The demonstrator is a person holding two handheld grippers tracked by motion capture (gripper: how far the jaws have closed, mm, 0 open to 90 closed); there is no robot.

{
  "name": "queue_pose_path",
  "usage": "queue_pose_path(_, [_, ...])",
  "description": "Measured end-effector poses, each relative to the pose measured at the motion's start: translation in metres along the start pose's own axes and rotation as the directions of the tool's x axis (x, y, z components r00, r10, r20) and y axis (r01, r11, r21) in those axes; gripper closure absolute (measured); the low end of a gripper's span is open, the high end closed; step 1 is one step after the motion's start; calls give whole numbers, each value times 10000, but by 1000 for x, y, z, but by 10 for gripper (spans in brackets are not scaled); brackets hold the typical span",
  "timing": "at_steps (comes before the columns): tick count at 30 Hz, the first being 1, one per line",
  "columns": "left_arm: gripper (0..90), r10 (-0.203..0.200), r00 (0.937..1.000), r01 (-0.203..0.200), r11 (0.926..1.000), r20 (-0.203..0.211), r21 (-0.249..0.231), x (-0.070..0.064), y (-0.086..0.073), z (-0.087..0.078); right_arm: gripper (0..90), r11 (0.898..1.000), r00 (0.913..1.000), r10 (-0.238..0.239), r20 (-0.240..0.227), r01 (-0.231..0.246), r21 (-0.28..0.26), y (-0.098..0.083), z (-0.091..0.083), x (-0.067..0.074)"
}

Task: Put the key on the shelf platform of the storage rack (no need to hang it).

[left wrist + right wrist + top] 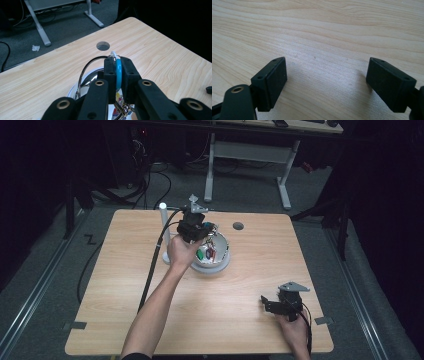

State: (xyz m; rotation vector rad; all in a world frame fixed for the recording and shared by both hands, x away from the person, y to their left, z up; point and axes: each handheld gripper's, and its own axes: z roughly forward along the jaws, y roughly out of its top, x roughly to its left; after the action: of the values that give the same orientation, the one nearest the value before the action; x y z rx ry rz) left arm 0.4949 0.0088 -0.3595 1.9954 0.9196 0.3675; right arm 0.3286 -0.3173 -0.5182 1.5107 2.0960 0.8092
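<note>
Item: blue ring (118, 71), pinched edge-on between my left tongs (116, 72), held directly above the steel bowl (222, 251) mid-worktop (150, 320); a thin wire loop (85, 72) trails from it (other bright pieces sit in the bowl). Right tongs (327, 82) spread wide, empty, low over bare wood at my near right, well apart from the bowl

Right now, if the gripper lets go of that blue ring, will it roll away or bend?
The blue ring looks like a stiff hoop, so it probably won't bend. The left gripper pinches it directly over the shiny bowl, so it would likely drop in among the other bits rather than roll off. It seems light.
</note>
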Motion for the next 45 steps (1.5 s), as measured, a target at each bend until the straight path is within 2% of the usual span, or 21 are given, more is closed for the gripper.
queue_pose_path(9, [842, -5, 10000, 6, 10000, -69, 73, 1, -5, 2, 170, 10000, 10000, -1, -2, 1, 1, 0, 0, 0])
queue_pose_path(21, [840, 52, 9999, -55, 9995, 102, 327, -3, -15, 7, 170, 10000, 10000, -7, -3, 7, 2, 0, 0, 0])
queue_pose_path(45, [839, 160, 9992, -198, 9946, 379, 1014, -10, -35, 30, 170, 10000, 10000, -10, -1, 10, 2, 0, 0, 0])
